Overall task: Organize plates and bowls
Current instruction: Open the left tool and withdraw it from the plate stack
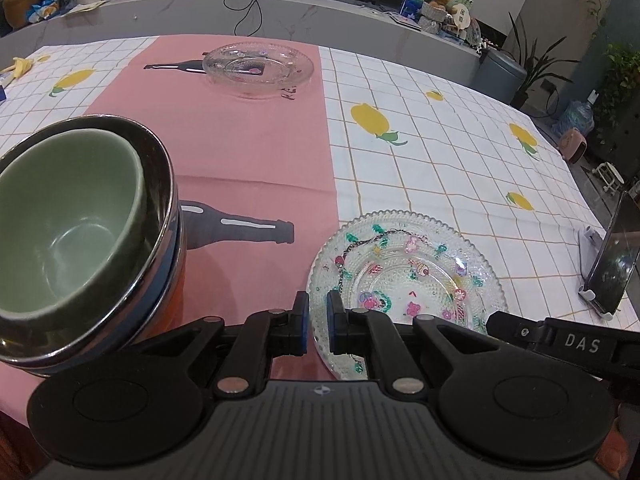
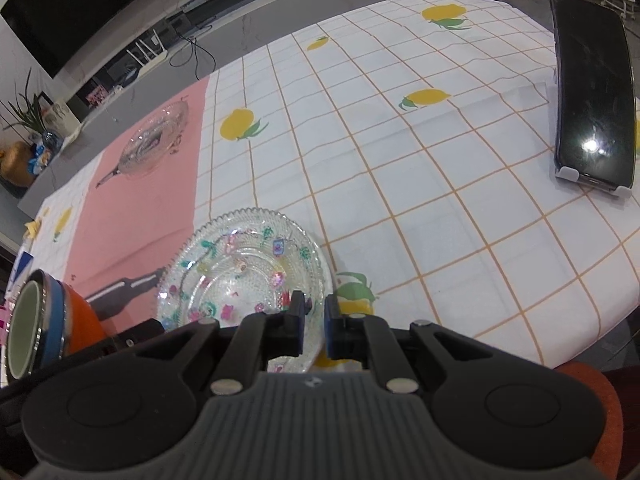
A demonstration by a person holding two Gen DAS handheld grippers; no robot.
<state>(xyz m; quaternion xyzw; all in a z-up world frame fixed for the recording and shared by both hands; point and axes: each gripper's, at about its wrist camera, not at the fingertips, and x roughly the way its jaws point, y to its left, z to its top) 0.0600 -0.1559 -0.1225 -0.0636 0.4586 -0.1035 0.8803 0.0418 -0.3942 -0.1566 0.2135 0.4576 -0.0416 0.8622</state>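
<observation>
A clear glass plate (image 1: 404, 272) with coloured flower decals lies near the table's front edge, also in the right wrist view (image 2: 240, 268). My left gripper (image 1: 317, 320) is shut on its left rim. My right gripper (image 2: 316, 320) is shut on its right rim. A second, plain glass plate (image 1: 258, 68) sits far back on the pink runner (image 2: 156, 140). To the left stands a stack of bowls (image 1: 72, 232): a green bowl nests in a steel one, above a blue and an orange bowl (image 2: 36, 320).
A dark phone on a white stand (image 2: 592, 92) is propped at the table's right edge (image 1: 612, 268). The cloth (image 2: 400, 152) is white checks with yellow fruit prints. A grey counter with cables and clutter (image 1: 248, 4) runs behind the table.
</observation>
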